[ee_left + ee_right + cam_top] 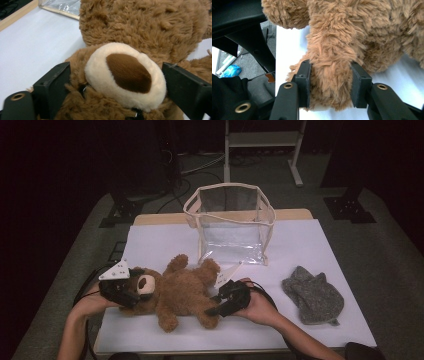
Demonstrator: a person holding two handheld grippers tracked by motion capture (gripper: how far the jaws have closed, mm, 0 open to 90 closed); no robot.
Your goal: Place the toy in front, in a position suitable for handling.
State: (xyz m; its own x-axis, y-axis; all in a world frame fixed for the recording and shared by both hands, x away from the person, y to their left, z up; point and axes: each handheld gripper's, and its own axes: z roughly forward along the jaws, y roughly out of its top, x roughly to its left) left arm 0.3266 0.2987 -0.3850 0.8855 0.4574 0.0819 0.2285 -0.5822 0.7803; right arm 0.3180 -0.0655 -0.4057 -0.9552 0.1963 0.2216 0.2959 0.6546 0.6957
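Brown teddy bear [175, 292] lying on its back, gripped at both ends

Shaggy brown plush with a cream muzzle and dark brown nose; its head sits between the jaws of the left gripper [131, 292], one leg is squeezed between the pads of the right gripper [216, 306], arms spread away from both tools.

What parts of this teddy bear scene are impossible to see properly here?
- Teddy bear: its eyes, in the left gripper view, lie behind the muzzle.
- Its leg: the foot's end, in the right gripper view, sits between the right tongs.
- Grey knitted item: high view, too small to tell hat from mitten.
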